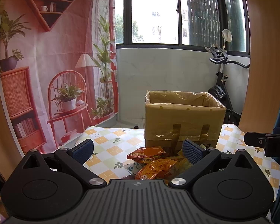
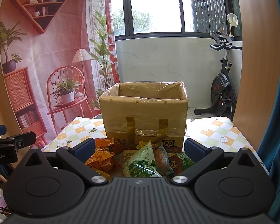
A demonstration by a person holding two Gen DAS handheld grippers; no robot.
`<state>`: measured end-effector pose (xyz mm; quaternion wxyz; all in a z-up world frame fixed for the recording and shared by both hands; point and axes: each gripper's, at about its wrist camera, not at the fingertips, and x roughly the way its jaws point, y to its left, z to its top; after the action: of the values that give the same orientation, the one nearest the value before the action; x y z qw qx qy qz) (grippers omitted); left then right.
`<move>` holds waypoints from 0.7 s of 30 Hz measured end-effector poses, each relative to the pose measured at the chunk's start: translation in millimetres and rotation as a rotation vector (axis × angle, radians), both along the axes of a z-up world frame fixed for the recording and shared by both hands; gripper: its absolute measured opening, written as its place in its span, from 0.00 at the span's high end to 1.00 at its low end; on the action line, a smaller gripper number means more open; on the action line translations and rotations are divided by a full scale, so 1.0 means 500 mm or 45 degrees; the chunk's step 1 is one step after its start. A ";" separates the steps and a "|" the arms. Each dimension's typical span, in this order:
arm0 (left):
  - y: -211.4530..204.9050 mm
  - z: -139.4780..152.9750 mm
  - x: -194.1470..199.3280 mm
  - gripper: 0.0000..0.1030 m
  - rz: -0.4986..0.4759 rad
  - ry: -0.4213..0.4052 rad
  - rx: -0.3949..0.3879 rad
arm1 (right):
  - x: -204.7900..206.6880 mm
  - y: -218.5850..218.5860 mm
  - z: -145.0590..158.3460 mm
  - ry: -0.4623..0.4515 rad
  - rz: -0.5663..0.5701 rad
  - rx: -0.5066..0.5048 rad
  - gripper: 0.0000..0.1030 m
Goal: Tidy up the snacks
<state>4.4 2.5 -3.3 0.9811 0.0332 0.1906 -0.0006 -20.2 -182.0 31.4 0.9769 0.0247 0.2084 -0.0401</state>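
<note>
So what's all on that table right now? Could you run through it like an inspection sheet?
Surface: table under a checked flower-print cloth.
Job's things: cardboard box, open-topped, plastic-lined, upright; snack packets heaped on the cloth in front of it, orange ones left, green ones right.
Clutter: nothing seen.
Grippers: left gripper and right gripper both open, holding nothing, above the heap.
Cables: nothing seen.
Surroundings: printed room backdrop, window, exercise bike.

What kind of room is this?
Probably an enclosed home balcony staged for recording: a black exercise bike under big dark-framed windows, and a printed pink living-room backdrop cloth hung beside a checked-cloth table.
</note>
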 end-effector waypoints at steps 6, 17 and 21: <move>0.000 -0.001 0.000 0.01 0.000 0.001 0.000 | 0.000 0.000 0.000 0.001 0.001 0.000 0.00; -0.001 -0.004 -0.002 0.01 0.001 0.005 -0.001 | -0.002 0.001 -0.003 0.004 -0.003 0.003 0.00; -0.002 -0.008 -0.003 0.01 0.001 0.006 -0.003 | -0.003 0.000 -0.007 0.004 -0.003 0.003 0.00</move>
<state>3.0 1.8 -7.4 0.9807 0.0321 0.1931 -0.0004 -22.0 -182.0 28.0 0.9765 0.0262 0.2101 -0.0412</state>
